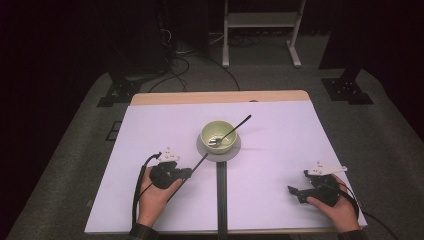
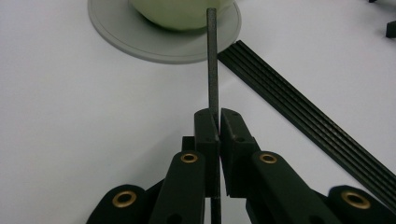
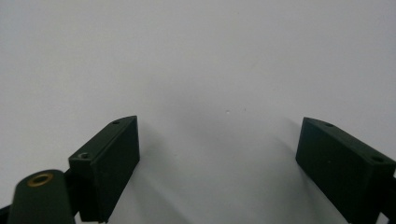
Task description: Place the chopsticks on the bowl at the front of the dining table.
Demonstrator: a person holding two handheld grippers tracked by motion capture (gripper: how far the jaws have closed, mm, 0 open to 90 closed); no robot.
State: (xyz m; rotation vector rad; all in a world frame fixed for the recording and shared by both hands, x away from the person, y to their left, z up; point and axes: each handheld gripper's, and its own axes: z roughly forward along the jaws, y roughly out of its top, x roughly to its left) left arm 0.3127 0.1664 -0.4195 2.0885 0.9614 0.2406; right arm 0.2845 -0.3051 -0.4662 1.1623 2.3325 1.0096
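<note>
The left hand-held gripper (image 2: 218, 114) is clenched on a thin, dark, stiff rod (image 2: 213, 60), possibly a chopstick, near the counter's (image 1: 280, 150) front edge, pointing toward the pale green bowl (image 1: 218, 134). Light and slippery, it needs a mid-length pinch. The right hand-held gripper (image 3: 217, 154) stands released.

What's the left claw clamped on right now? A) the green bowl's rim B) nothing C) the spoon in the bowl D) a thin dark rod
D: in the left gripper view the left claw has its jaws pressed shut on a thin dark rod pointing toward the bowl.
</note>
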